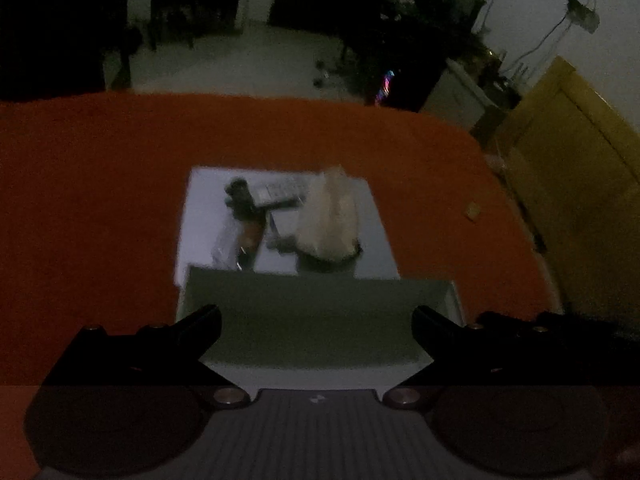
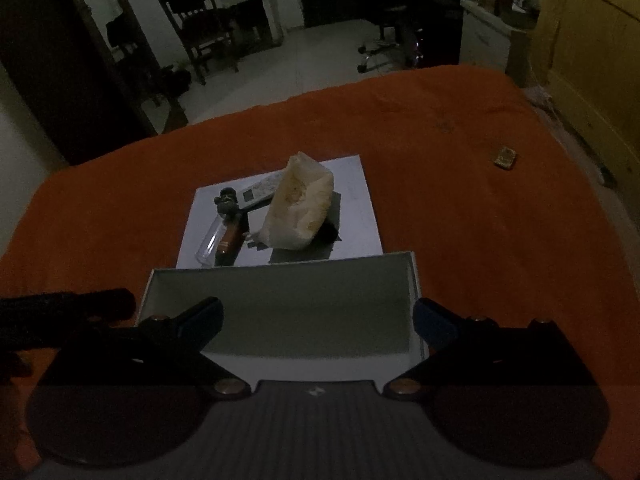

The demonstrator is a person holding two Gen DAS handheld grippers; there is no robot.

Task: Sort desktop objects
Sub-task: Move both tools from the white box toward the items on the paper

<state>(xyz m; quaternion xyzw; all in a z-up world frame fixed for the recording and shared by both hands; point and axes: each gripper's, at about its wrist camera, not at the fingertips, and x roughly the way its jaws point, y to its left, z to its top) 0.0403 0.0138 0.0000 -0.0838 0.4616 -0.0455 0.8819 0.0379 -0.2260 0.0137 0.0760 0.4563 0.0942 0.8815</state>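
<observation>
An open white box [image 2: 280,312] [image 1: 316,320] sits on the orange cloth, its inside bare. Just beyond it lies a white sheet [image 2: 360,200] [image 1: 200,216] bearing a cream plastic bag [image 2: 300,208] [image 1: 330,216], a grey remote [image 2: 260,190] [image 1: 280,192], a clear tube [image 2: 210,246], a brown cylinder [image 2: 230,240] [image 1: 250,236] and a small dark figurine [image 2: 226,200] [image 1: 238,192]. My left gripper [image 1: 316,322] hangs open above the box. My right gripper [image 2: 318,318] is open above the same box. Neither holds anything.
A small brownish object [image 2: 505,157] [image 1: 473,212] lies alone on the cloth at the right. The orange table [image 2: 480,240] ends at the far side, with a dark chair [image 2: 200,28], an office chair [image 2: 384,40] and a yellow door [image 2: 592,60] beyond. The room is dim.
</observation>
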